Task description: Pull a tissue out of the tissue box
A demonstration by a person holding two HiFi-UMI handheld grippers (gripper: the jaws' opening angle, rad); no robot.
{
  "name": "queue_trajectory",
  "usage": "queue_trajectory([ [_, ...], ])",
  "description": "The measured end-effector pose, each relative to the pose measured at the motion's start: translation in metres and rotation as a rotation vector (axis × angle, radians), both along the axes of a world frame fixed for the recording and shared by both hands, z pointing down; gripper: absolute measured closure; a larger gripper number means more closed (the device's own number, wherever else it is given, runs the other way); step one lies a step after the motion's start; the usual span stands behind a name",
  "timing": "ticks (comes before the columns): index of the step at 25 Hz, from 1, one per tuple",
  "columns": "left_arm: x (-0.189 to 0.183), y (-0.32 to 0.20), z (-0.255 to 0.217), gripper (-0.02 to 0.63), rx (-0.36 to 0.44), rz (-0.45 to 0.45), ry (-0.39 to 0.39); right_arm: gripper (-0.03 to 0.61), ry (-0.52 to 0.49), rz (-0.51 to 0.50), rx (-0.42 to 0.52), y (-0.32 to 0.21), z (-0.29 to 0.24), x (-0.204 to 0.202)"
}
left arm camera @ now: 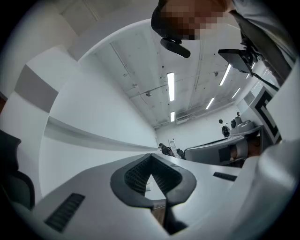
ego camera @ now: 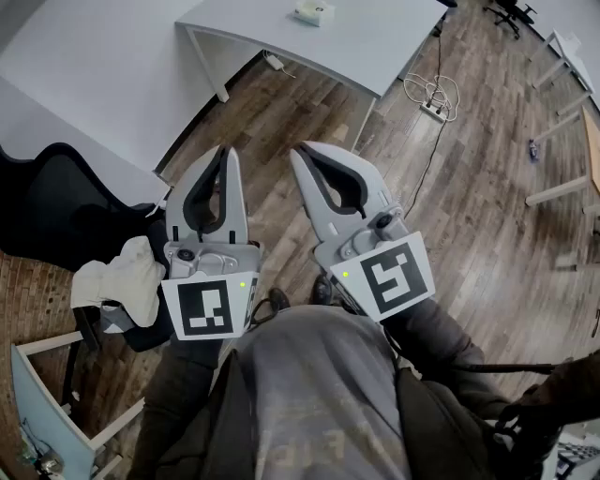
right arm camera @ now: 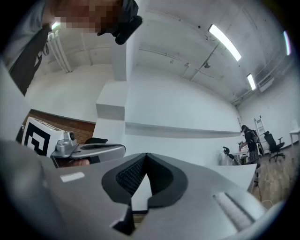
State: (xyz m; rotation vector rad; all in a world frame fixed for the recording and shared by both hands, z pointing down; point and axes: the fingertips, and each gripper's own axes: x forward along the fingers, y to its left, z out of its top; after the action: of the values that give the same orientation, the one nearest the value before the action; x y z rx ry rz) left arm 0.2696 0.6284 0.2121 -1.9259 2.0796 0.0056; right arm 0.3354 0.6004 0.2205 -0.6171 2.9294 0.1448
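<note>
A small pale tissue box [ego camera: 314,12] stands on the grey table [ego camera: 375,37] far ahead, at the top of the head view. Both grippers are held close to the person's body, side by side, well short of the table. My left gripper [ego camera: 225,151] has its jaws together at the tips, with nothing between them. My right gripper [ego camera: 299,150] is likewise shut and empty. In the left gripper view the gripper [left arm camera: 151,157] points slightly upward at a white wall and the ceiling. The right gripper [right arm camera: 146,156] shows the same in its own view. Neither gripper view shows the box.
A black chair [ego camera: 56,202] with a white cloth [ego camera: 122,277] draped beside it stands at the left. A power strip with cables [ego camera: 433,101] lies on the wooden floor [ego camera: 487,187] by the table's leg. A pale frame [ego camera: 47,394] is at the lower left.
</note>
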Motion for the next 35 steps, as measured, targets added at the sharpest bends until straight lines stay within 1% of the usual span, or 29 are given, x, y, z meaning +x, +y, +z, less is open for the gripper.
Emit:
queue_trajectory([
  [4, 0.003, -0.005, -0.004, 0.615, 0.025, -0.016, 0.006, 0.58, -0.006, -0.012, -0.009, -0.004, 0.002, 0.004],
  [7, 0.0, -0.015, -0.004, 0.614, 0.033, -0.027, 0.016, 0.578, -0.031, -0.025, -0.011, -0.01, 0.0, 0.003],
  [10, -0.002, -0.027, 0.004, 0.614, 0.011, -0.038, 0.029, 0.578, -0.035, -0.021, -0.015, -0.019, 0.003, 0.003],
  [15, -0.003, -0.039, 0.013, 0.614, -0.012, -0.075, 0.041, 0.578, -0.005, -0.038, -0.06, -0.035, 0.02, 0.007],
  [20, -0.022, -0.064, 0.024, 0.614, -0.042, -0.095, 0.056, 0.578, 0.004, -0.029, -0.101, -0.067, 0.031, -0.008],
  [26, -0.071, -0.125, 0.041, 0.614, -0.05, -0.086, 0.093, 0.578, 0.036, 0.015, -0.119, -0.13, 0.045, -0.046],
  [29, -0.095, -0.166, 0.055, 0.614, -0.085, -0.035, 0.103, 0.578, 0.077, 0.062, -0.122, -0.172, 0.052, -0.072],
  [31, -0.116, -0.194, 0.06, 0.615, -0.107, -0.004, 0.087, 0.578, 0.096, 0.092, -0.122, -0.2, 0.056, -0.095],
  [35, -0.156, -0.248, 0.053, 0.614, -0.122, 0.062, 0.076, 0.578, 0.106, 0.112, -0.109, -0.249, 0.04, -0.146],
])
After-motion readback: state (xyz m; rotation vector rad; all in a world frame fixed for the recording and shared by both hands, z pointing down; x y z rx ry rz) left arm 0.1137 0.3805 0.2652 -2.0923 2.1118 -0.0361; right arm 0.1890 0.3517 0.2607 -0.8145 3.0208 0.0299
